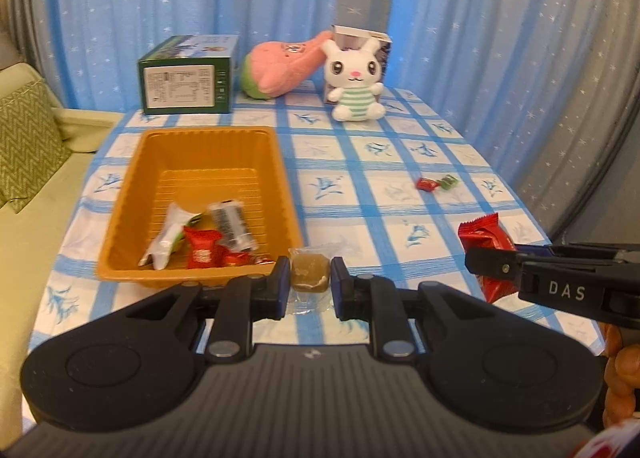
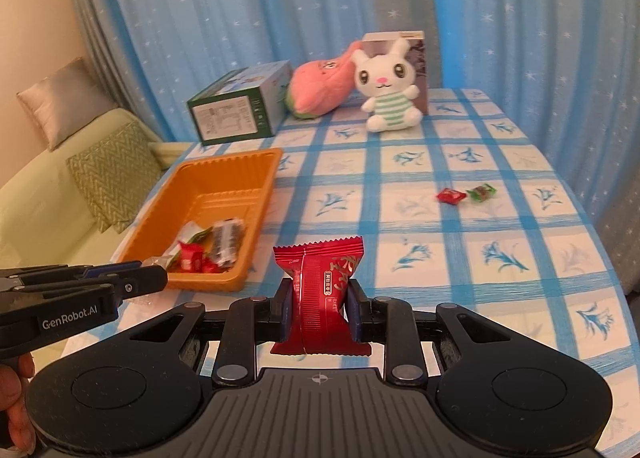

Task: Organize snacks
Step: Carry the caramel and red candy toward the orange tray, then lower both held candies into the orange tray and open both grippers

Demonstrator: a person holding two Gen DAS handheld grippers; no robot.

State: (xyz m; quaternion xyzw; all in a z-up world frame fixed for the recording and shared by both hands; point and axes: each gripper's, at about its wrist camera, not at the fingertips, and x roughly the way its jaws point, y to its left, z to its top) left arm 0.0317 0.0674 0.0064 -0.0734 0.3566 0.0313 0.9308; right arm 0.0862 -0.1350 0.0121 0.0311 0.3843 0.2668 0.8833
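My left gripper (image 1: 310, 282) is shut on a brown candy in clear wrap (image 1: 309, 272), just right of the near corner of the orange tray (image 1: 208, 145). The tray holds several wrapped snacks (image 1: 208, 242). My right gripper (image 2: 319, 304) is shut on a red snack packet (image 2: 320, 290), held upright above the table; it also shows in the left wrist view (image 1: 486, 250). A small red candy (image 2: 452, 195) and a small green candy (image 2: 481, 192) lie on the tablecloth at the right. The left gripper (image 2: 152, 278) shows side-on beside the tray (image 2: 224, 173).
At the back of the blue checked table stand a green box (image 1: 186, 75), a pink plush (image 1: 280, 65), a white rabbit plush (image 1: 356, 79) and a small box behind it (image 1: 360, 35). A green sofa (image 1: 28, 161) is at the left. Blue curtains hang behind.
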